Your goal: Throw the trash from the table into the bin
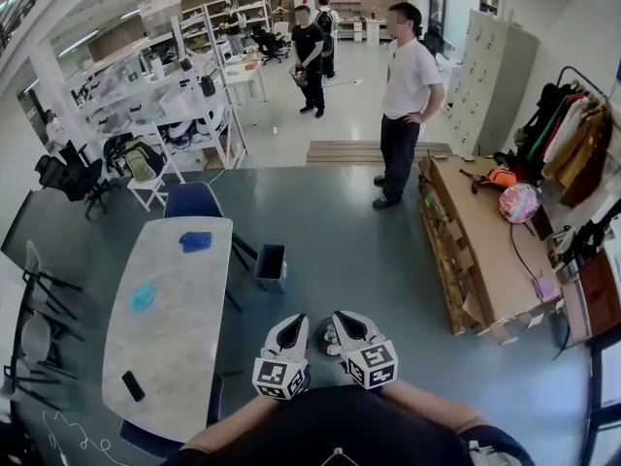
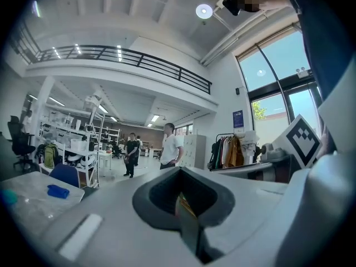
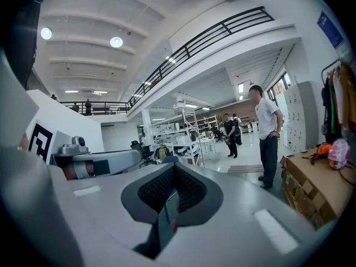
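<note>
The left gripper [image 1: 293, 323] and the right gripper [image 1: 345, 320] are held with jaws closed together on nothing, well apart from the table [image 1: 170, 348], where a blue piece of trash [image 1: 195, 242] and a teal piece [image 1: 143, 296] are seen lying, the bin [image 1: 271, 265] being set just beside it.

The head camera looks steeply down from beside the table [image 1: 165, 309], which lies to its left. Both gripper cameras sit right of the table's near end, facing level across the room just over their own jaws. All three views share the person in white [image 1: 408, 105] beyond the table.
</note>
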Demonstrator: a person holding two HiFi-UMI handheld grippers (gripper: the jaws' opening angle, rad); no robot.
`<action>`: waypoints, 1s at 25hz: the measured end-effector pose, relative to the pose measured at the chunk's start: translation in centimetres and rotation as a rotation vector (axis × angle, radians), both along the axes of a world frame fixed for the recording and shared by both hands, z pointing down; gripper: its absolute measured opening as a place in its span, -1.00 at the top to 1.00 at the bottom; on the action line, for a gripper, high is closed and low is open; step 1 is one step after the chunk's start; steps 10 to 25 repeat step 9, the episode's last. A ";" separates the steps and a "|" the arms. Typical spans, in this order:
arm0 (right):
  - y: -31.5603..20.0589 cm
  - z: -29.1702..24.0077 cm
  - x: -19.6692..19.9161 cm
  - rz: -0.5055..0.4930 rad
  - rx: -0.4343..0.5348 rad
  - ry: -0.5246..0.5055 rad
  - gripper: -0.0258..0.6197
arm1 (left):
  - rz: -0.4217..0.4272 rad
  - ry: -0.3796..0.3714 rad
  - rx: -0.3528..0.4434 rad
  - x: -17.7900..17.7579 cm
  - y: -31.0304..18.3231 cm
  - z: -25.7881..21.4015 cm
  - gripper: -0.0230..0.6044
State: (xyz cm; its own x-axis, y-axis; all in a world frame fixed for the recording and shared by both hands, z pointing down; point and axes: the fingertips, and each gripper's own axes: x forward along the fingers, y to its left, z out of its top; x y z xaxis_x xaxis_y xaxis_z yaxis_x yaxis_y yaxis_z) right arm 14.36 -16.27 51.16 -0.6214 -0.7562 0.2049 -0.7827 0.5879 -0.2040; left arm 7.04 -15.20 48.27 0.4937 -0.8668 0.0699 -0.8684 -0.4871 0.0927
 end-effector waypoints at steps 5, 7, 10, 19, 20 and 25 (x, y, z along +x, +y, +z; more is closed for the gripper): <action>0.1 0.3 -0.3 -0.005 -0.006 0.008 0.84 | -0.014 0.002 -0.006 -0.2 -0.1 0.1 0.93; 0.0 0.2 -0.2 -0.005 -0.003 0.011 0.84 | -0.006 0.004 -0.005 0.0 -0.2 0.1 0.93; -0.1 0.1 0.0 -0.004 0.002 0.010 0.84 | 0.005 0.008 -0.004 0.3 -0.2 0.0 0.93; -0.1 0.1 0.0 -0.004 0.002 0.010 0.84 | 0.005 0.008 -0.004 0.3 -0.2 0.0 0.93; -0.1 0.1 0.0 -0.004 0.002 0.010 0.84 | 0.005 0.008 -0.004 0.3 -0.2 0.0 0.93; -0.1 0.1 0.0 -0.004 0.002 0.010 0.84 | 0.005 0.008 -0.004 0.3 -0.2 0.0 0.93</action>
